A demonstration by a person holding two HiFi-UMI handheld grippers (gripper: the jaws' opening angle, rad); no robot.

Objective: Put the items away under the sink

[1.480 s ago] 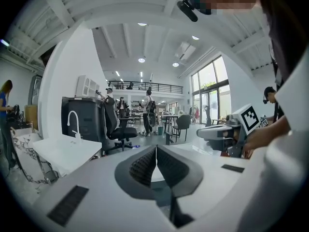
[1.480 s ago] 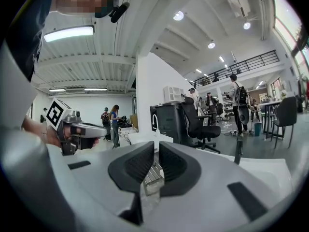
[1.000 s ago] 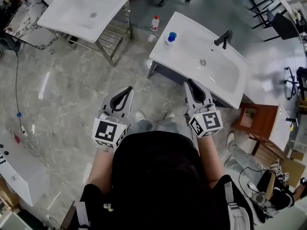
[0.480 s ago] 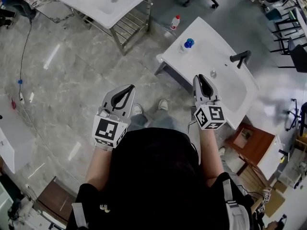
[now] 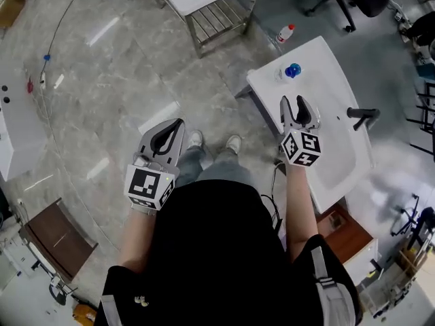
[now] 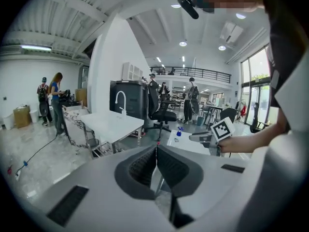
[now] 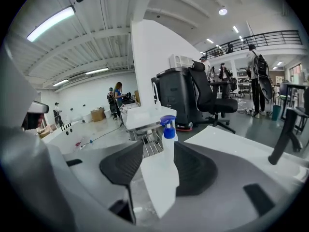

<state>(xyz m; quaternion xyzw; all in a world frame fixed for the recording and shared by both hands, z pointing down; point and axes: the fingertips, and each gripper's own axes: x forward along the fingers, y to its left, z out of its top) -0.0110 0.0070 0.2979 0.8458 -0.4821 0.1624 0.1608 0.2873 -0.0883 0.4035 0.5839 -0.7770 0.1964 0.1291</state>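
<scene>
Spray bottle (image 5: pixel 291 71), clear with a blue head, stands upright near the far corner of the white sink top (image 5: pixel 340 161). Any label on it is too small to read.

Nearest the person, the left gripper (image 5: pixel 179 123) is held over the grey floor with its jaws pressed together and nothing in them. The right gripper (image 5: pixel 299 102) is held over the sink top. Its jaws have just been opening and now stand apart with nothing between the pads. In the right gripper view the spray bottle lines up with the gap, but it stands beyond the tips, clear of them. Each gripper's cube bears black-and-white square markers, not lettering.

To the right of the right gripper, a black tap (image 5: pixel 363 116) rises from the sink top. Past the far corner, a small red-capped bottle (image 5: pixel 285 32) stands on the floor, its print unreadable.
</scene>
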